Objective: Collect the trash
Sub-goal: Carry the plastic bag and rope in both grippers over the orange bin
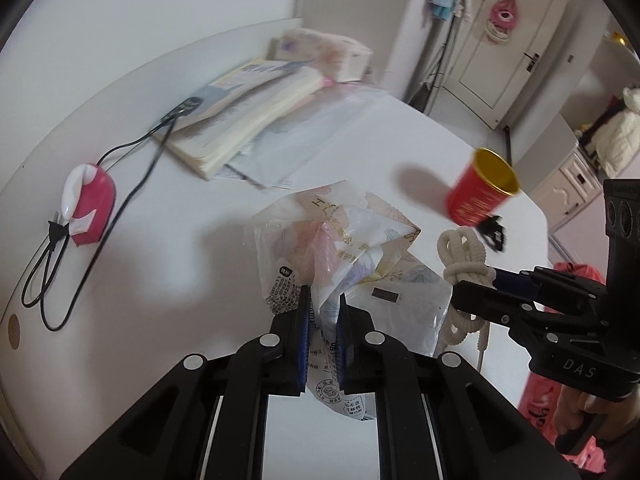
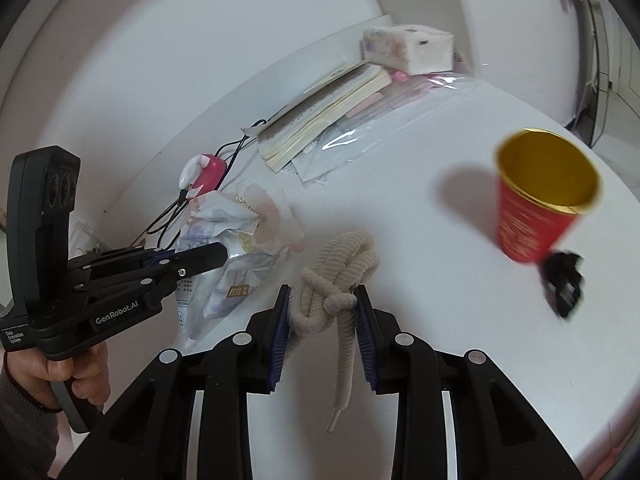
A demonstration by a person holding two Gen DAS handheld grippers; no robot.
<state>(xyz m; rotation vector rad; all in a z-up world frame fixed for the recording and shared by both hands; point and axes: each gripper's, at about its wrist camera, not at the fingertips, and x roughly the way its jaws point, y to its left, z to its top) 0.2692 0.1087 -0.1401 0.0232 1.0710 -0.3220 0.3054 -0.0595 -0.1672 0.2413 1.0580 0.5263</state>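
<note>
Since the crumpled, pastel-printed plastic wrapper (image 1: 340, 248) is thin and light, it can be judged soft, slippery and easily crushed; it is pinched at its lower edge by the closed left gripper (image 1: 323, 320). Just right of the wrapper, the knotted cream cotton cord (image 2: 340, 276) sits between the fingers of the right gripper (image 2: 322, 316), which seem closed on the limp knot, its firmest part. Beyond the cord on the smooth white worktop (image 2: 420, 312), a red paper cup with gold lining (image 2: 536, 208) stands, and an open book (image 1: 240, 116) lies behind the wrapper.
</note>
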